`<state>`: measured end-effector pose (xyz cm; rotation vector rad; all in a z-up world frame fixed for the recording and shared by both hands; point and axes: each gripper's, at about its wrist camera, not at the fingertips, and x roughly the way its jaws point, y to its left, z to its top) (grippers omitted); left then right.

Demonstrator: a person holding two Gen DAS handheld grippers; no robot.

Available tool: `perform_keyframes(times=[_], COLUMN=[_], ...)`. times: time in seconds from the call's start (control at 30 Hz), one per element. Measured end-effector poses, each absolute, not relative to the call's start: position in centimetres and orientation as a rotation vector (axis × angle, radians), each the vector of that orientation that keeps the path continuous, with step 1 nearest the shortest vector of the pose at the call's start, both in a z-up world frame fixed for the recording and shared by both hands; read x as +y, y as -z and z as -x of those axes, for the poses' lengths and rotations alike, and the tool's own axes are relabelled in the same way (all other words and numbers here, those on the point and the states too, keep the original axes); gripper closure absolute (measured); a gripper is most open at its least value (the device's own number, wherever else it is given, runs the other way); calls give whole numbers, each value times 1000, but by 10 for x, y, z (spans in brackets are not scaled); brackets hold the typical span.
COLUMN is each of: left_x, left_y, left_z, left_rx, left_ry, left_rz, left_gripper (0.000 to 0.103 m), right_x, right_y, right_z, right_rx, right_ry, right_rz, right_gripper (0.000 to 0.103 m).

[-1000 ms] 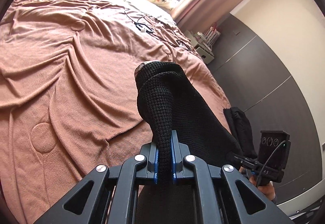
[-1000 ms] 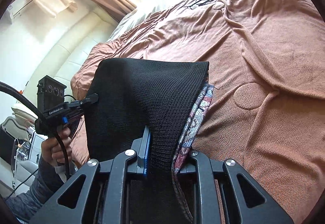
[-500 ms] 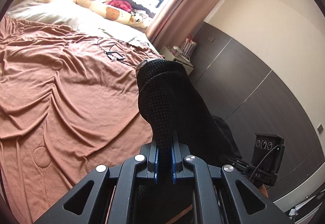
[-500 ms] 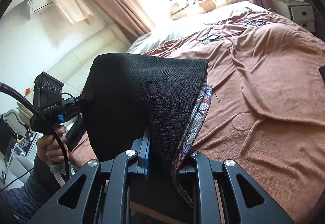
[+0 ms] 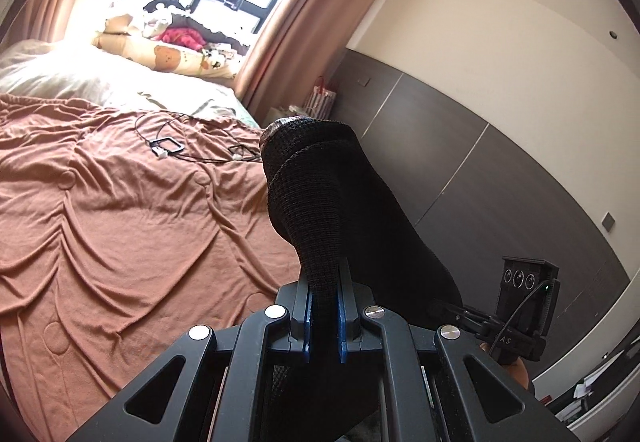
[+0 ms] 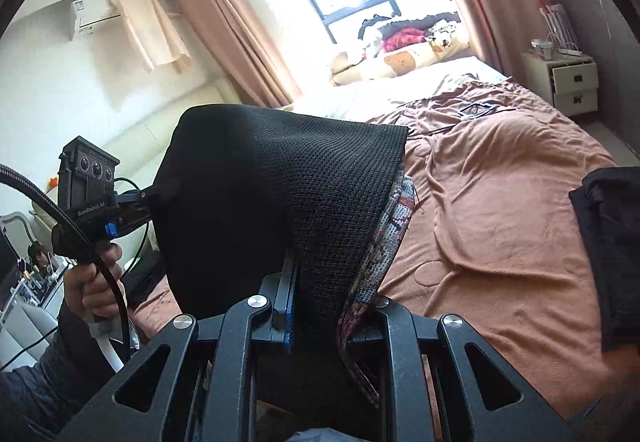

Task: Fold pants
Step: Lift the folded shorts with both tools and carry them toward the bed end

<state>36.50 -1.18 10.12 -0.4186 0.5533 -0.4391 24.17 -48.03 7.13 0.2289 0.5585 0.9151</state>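
Item: black knit pants (image 6: 280,201), soft, limp, light; your left gripper (image 5: 323,306) and right gripper (image 6: 320,306) each clamp one top edge above the bed (image 5: 120,222).

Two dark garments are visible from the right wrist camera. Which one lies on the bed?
The dark garment at the right edge lies on the brown bedspread. The black knit pants hang lifted between both grippers.
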Motion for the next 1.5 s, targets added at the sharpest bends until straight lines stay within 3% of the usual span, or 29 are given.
perform_keyframes(times=[0.4,1.5], left_x=[-100,-326], left_y=[-144,-118], left_z=[-372,-514], left_rx=[542,586], left_ry=[575,867], left_rz=[347,293], left_gripper=[93,93], right_x=[-563,-673], right_y=[-103,-122], right_z=[-208,-163], right_rx=[484,399], right_ry=[-831,-567], right_rz=[-215,-71], right_gripper=[89,89])
